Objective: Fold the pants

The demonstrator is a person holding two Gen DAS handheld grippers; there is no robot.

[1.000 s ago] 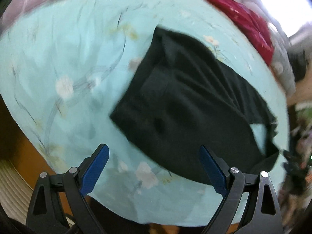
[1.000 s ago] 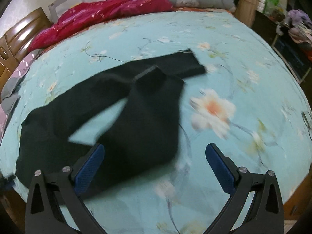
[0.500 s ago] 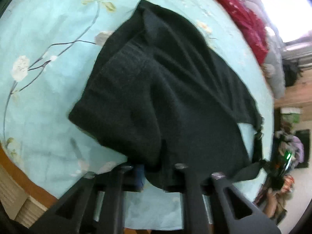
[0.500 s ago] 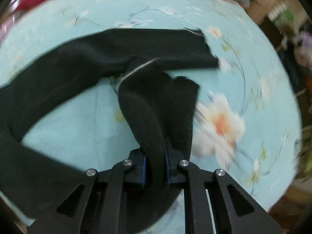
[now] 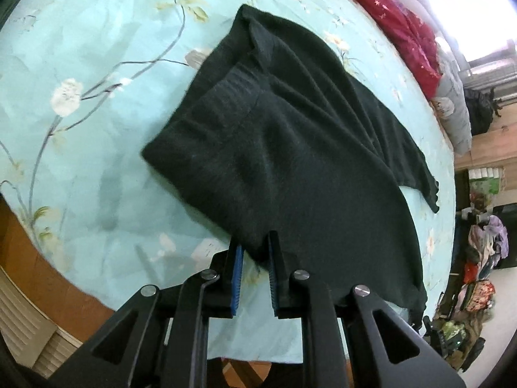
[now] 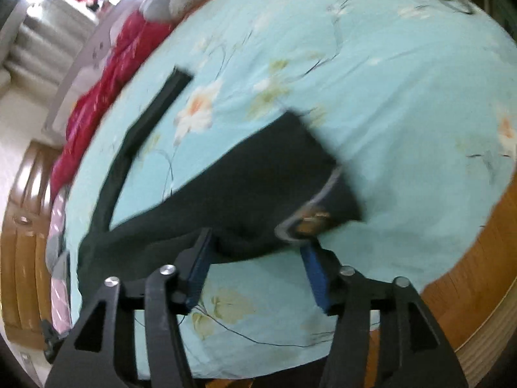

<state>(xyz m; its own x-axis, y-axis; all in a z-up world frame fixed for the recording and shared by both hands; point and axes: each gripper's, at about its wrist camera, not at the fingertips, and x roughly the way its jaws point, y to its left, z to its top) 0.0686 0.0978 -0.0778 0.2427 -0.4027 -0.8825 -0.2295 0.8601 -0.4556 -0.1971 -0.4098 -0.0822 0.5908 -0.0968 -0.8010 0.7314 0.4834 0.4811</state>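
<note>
Black knit pants (image 5: 290, 148) lie on a light-blue flowered bed sheet (image 5: 97, 64). My left gripper (image 5: 255, 252) is shut on the near edge of the pants, with a fold of cloth pinched between its blue pads. In the right wrist view the pants (image 6: 258, 190) stretch from the bed's left side to my right gripper (image 6: 258, 252). That gripper's jaws stand partly apart, with the waistband end and its label (image 6: 310, 220) lying loose between the fingertips. One leg (image 6: 152, 113) runs off toward the far left.
A red quilt (image 5: 404, 22) and grey pillows (image 5: 452, 113) lie along the far side of the bed. The wooden bed frame (image 6: 468, 274) edges the mattress near me. A wooden headboard (image 6: 22, 226) is at left. Cluttered belongings (image 5: 478, 258) stand beyond the bed.
Both grippers closed on the pants from wide open. The left one still pinches the cloth. The right one has since swung round and its jaws have parted, with the waistband now loose between them.
</note>
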